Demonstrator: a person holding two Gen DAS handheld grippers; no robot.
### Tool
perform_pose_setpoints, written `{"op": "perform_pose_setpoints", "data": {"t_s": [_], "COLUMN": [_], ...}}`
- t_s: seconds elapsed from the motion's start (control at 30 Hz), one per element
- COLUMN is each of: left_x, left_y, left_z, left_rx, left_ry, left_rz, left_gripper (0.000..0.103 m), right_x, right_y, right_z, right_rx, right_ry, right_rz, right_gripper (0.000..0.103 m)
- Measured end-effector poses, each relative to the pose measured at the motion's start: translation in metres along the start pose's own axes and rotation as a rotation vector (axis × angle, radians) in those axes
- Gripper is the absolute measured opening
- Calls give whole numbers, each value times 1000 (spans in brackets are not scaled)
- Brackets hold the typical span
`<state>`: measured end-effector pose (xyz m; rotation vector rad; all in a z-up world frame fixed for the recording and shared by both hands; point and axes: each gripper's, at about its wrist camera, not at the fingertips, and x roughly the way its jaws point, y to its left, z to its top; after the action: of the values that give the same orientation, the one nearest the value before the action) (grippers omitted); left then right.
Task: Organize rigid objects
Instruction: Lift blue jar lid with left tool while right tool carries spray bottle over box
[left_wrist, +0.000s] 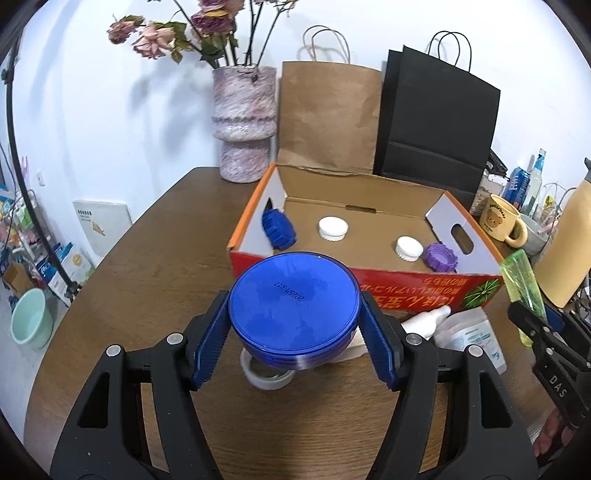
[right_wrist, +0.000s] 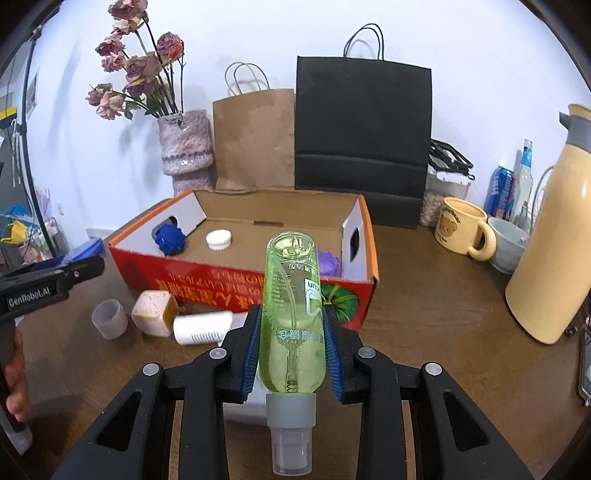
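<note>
At the far left of the brown wooden table (left_wrist: 155, 258) a mottled pink ceramic vase (left_wrist: 243, 122) of dried roses stands against the wall. Nearer, the left gripper (left_wrist: 294, 325) pinches a round blue plastic lid (left_wrist: 293, 308) by its rim, the ribbed blue pads pressed on either side, holding it above the table just in front of the box. Under the lid lies a roll of white tape (left_wrist: 266, 376).

Beyond it sits an open red and orange cardboard box (left_wrist: 369, 284), with a blue ribbed cap (left_wrist: 279, 229) in its far left corner, two white ribbed caps (left_wrist: 333, 228) on its floor, and a purple ribbed cap (left_wrist: 440, 257) at its right end. A brown paper bag (left_wrist: 328, 122) and a black paper bag (left_wrist: 436, 122) stand behind the box.

In front of the box a translucent cup (right_wrist: 109, 318), a cream cube-shaped container (right_wrist: 153, 312) and a white tube (right_wrist: 203, 326) lie on the table.

To the right, the right gripper (right_wrist: 292, 354) clamps a clear green plastic spray bottle (right_wrist: 292, 314) around its body, base pointing toward the box, grey collar toward the camera. Far right stand a yellow bear mug (right_wrist: 463, 232) and a cream thermos jug (right_wrist: 550, 258).
</note>
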<state>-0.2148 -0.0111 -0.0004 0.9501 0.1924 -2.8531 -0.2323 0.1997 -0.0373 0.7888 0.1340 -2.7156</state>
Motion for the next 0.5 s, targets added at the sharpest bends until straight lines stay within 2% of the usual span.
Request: {"op": "perform_pose_setpoints", "data": {"t_s": [0.5], "left_x": [9], "left_y": [-35], "left_z": [27], "left_rx": [18], "left_ry": [-63], "left_rz": [-14], "left_gripper": [64], "right_x": [21], "right_y": [7], "right_z": [39], "right_rx": [4], "right_ry": [-62], "right_rz": [37], "right_gripper": [34]}}
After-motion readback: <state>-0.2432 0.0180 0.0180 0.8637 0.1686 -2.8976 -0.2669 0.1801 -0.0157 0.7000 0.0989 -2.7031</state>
